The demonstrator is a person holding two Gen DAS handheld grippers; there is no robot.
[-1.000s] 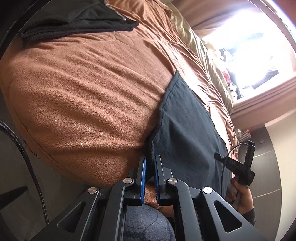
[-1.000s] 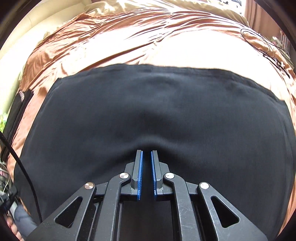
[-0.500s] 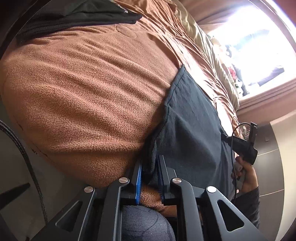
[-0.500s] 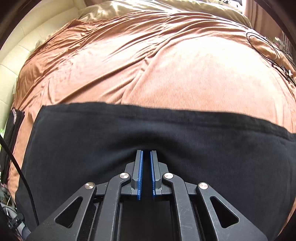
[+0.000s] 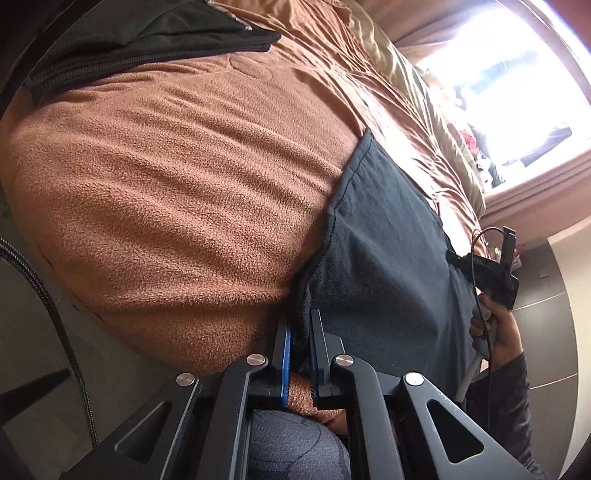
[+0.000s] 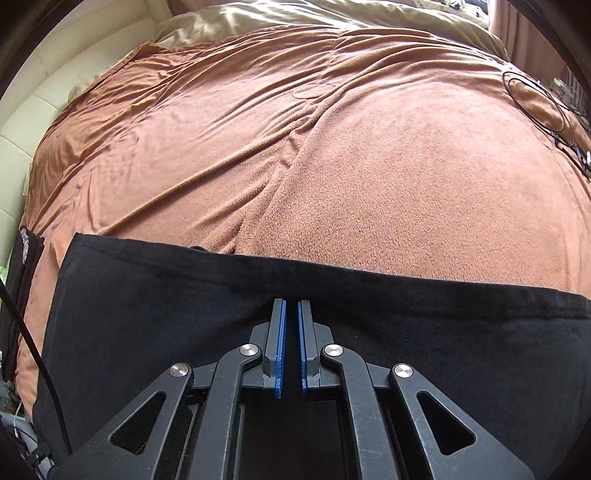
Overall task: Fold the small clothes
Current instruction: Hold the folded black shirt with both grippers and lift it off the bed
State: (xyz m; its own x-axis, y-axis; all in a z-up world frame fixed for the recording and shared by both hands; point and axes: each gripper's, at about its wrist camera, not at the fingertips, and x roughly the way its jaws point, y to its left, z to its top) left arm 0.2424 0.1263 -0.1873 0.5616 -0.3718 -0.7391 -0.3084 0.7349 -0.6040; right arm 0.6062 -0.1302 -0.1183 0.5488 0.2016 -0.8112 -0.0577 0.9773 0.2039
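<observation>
A dark, flat garment (image 5: 388,240) lies on a brown fleece blanket (image 5: 166,184) at the bed's near edge. My left gripper (image 5: 300,321) sits at the garment's near corner. Its jaws are closing, and the corner's bunched edge is pressed between the blue pads. In the right wrist view the same garment (image 6: 147,314) fills the lower part, with its far hem just beyond my right gripper (image 6: 291,302). That gripper is shut and low over the cloth; whether cloth is pinched in it does not show. The left wrist view shows the right gripper (image 5: 454,258) at the garment's far side, held by a hand (image 5: 495,332).
A black zipped item (image 5: 147,37) lies on the blanket past the garment and shows at the left edge (image 6: 26,258). A thin looped cable (image 6: 535,99) rests at the blanket's far right. Beige bedding (image 6: 295,14) and a cream headboard (image 6: 55,92) lie beyond. A clothed knee (image 5: 288,443) is under my left gripper.
My right gripper has travelled forward over the garment, so its far hem now lies close to the fingertips. The left gripper widened briefly, then narrowed on the garment's corner, staying in place.
</observation>
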